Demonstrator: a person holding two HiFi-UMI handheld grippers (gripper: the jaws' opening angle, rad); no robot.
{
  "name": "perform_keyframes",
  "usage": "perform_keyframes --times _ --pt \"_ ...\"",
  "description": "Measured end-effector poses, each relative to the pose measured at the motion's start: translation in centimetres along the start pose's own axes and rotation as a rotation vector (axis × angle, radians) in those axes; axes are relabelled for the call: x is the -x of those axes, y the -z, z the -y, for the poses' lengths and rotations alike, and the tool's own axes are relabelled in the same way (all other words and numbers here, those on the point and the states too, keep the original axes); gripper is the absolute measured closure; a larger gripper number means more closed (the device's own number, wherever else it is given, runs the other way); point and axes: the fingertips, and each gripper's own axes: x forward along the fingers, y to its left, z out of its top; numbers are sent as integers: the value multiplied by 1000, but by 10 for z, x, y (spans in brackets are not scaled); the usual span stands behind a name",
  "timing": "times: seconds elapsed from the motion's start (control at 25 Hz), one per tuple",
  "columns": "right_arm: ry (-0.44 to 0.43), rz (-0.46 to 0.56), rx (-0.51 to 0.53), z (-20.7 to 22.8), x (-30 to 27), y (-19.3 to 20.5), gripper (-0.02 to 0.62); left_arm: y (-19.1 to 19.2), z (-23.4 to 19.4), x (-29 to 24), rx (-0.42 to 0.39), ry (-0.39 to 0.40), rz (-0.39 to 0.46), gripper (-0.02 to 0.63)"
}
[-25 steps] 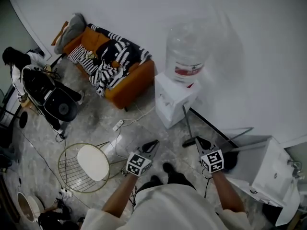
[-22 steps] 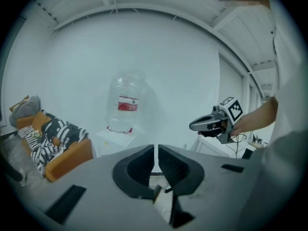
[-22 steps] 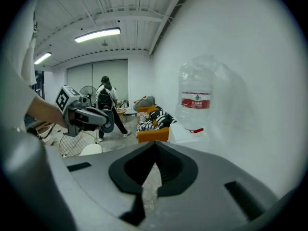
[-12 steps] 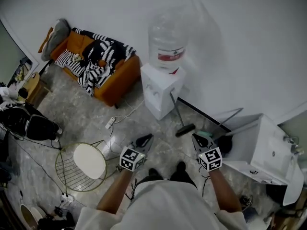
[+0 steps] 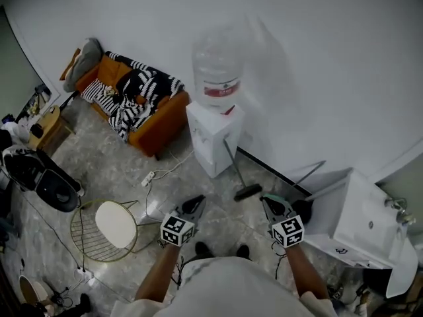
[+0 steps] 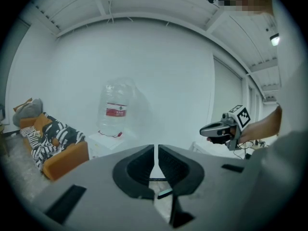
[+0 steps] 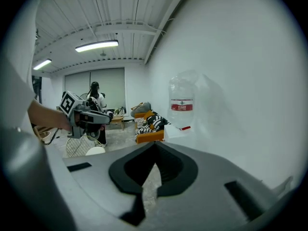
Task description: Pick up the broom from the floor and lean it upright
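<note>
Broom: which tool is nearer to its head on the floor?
Right. The right tool sits just to the right of the broom head. The left tool is farther off on its left.

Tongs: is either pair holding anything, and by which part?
Nothing is held: left tongs and right tongs are both shut and empty; the broom stands apart.

The dark broom [image 5: 247, 192] stands tilted, head on the floor [image 5: 132, 170], its handle slanting up beside the white water dispenser [image 5: 210, 140].
</note>
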Motion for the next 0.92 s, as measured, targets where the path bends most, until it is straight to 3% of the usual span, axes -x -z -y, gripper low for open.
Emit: perform_keyframes --times 0.4,0.92 --pt "-34 31 -12 24 28 3 595 -2 44 -4 0 -41 5 581" --pt "-70 33 19 18 33 4 595 -2 56 0 5 -67 4 581"
